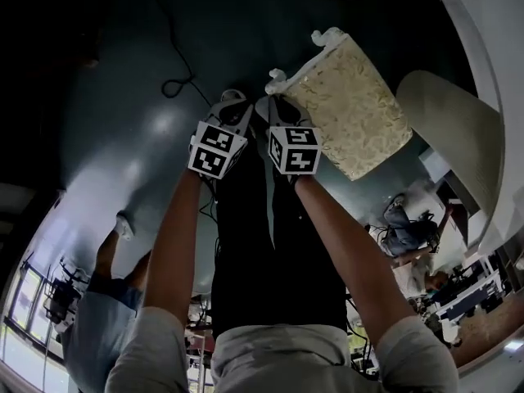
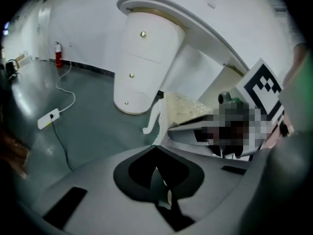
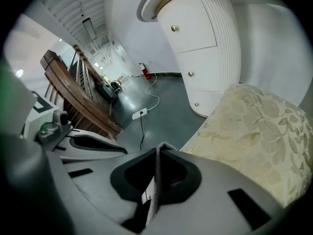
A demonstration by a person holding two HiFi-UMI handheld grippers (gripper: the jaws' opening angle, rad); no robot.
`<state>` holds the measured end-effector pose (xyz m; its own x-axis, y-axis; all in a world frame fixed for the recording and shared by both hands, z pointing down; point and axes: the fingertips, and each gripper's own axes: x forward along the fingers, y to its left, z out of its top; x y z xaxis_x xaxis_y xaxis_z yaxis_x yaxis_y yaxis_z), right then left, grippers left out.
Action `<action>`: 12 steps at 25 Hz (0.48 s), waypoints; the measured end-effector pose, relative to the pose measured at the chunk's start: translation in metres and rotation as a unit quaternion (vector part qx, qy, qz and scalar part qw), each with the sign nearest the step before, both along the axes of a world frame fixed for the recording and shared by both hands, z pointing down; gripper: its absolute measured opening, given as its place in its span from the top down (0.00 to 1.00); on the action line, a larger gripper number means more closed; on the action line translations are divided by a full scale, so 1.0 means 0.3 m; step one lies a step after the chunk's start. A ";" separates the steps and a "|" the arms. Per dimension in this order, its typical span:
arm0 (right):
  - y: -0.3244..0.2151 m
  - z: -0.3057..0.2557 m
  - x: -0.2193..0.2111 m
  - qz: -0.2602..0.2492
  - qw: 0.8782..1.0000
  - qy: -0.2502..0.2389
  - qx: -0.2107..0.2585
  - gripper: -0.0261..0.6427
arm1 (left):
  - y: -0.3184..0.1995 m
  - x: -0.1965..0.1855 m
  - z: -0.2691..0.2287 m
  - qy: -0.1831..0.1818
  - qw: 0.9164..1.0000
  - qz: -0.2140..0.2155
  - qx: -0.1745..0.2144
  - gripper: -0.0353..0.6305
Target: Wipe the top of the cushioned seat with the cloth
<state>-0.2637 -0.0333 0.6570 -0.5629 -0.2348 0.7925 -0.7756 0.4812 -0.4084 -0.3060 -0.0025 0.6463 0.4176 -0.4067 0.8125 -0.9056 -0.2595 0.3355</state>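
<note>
Right claw [image 3: 159, 149] grips cloth [image 3: 155, 180] edge, clear only in its view.

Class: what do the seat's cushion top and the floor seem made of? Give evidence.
Cushion top: probably woven upholstery fabric, matte cream; a leaf pattern and soft texture show. Floor: perhaps sealed concrete or resin, grey, semi-gloss; it reflects light patches.

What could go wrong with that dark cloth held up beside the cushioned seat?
The left gripper and right gripper each pinch only a thin edge of the cloth, so it might slip on the first rub. The cloth hangs long and could drag on the floor. A cable lies on the floor near the cushioned seat; feet might catch it.
</note>
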 end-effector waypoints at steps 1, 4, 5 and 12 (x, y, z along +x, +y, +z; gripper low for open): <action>-0.004 -0.002 0.005 0.004 1.000 -0.004 -0.003 0.94 | -0.004 0.031 0.009 0.011 0.999 0.033 -0.003 0.93; -0.014 -0.008 0.008 0.018 1.000 -0.016 -0.017 0.94 | -0.011 0.111 0.034 0.034 0.989 0.146 -0.007 0.92; -0.017 -0.011 0.007 0.021 0.999 -0.021 -0.021 0.94 | -0.015 0.127 0.042 0.034 0.983 0.178 -0.004 0.91; -0.040 -0.020 -0.005 0.009 0.999 -0.042 -0.021 0.94 | -0.069 0.181 0.070 0.038 0.950 0.308 0.032 0.71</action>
